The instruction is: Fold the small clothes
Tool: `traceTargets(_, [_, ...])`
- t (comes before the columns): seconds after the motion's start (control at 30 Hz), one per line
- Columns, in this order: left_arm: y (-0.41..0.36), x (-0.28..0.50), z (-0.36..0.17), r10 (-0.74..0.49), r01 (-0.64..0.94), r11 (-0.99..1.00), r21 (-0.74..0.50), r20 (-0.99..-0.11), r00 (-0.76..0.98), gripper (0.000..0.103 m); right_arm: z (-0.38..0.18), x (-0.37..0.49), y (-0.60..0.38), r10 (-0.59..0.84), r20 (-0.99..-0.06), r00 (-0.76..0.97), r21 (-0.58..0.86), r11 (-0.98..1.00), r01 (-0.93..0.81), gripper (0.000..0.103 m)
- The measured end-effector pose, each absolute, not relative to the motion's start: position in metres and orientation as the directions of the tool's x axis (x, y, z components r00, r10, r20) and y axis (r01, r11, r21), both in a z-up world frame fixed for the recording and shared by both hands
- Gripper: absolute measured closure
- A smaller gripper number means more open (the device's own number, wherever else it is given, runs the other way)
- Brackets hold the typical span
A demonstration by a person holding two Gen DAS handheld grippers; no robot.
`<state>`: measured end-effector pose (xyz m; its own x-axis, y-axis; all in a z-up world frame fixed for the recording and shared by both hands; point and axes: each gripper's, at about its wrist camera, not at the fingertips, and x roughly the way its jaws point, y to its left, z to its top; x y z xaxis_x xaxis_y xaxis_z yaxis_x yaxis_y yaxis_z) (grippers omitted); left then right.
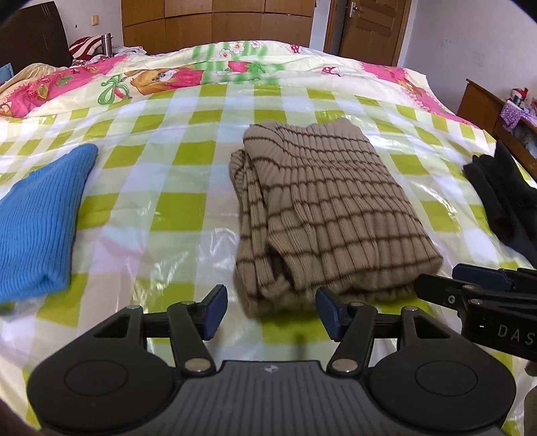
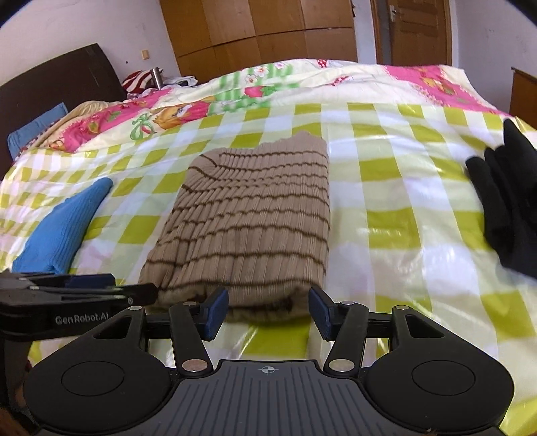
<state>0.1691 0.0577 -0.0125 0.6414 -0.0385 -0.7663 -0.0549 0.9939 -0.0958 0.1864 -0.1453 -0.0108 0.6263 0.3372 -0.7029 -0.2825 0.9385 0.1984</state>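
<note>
On the checked sheet [image 1: 188, 208] lies a folded tan striped sweater [image 1: 322, 214], both grippers [image 1: 271, 313] [image 2: 268, 310] agape, empty.

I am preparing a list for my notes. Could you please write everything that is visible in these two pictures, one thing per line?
striped sweater: one, beige with brown stripes, folded, middle of the bed
blue knit garment: one, blue, on the bed left of the sweater
black garment: one, black, on the bed right of the sweater
checked cover: one, green and white, shiny, under the clothes
cartoon quilt: one, pink and yellow, far side of the bed
wardrobe: one, brown wood, back wall
door: one, brown, right of the wardrobe
left tool: one, black with blue pads, open, empty
right tool: one, black with blue pads, open, empty
</note>
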Motion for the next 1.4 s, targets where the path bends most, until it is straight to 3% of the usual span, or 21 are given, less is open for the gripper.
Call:
traceTargets(0.27, [0.050, 0.145, -0.009, -0.037, -0.053, 0.994, -0.093, -0.763, 0.646, 0.028, -0.007, 0.160, -0.149, 0.325, -0.703, 0.632, 0.191, 0.943, -0.273, 0.047])
traceTargets(0.73, [0.042, 0.107, -0.018, 0.004, -0.058, 0.997, -0.043, -0.776, 0.631, 0.013, -0.017, 0.126, -0.153, 0.312, -0.728, 0.611, 0.196, 0.948, -0.251, 0.046])
traceTargets(1.4, [0.038, 0.092, -0.020, 0.025, -0.072, 0.997, -0.026, -0.785, 0.619, 0.003, -0.022, 0.107, -0.148, 0.316, -0.738, 0.596, 0.197, 0.946, -0.258, 0.045])
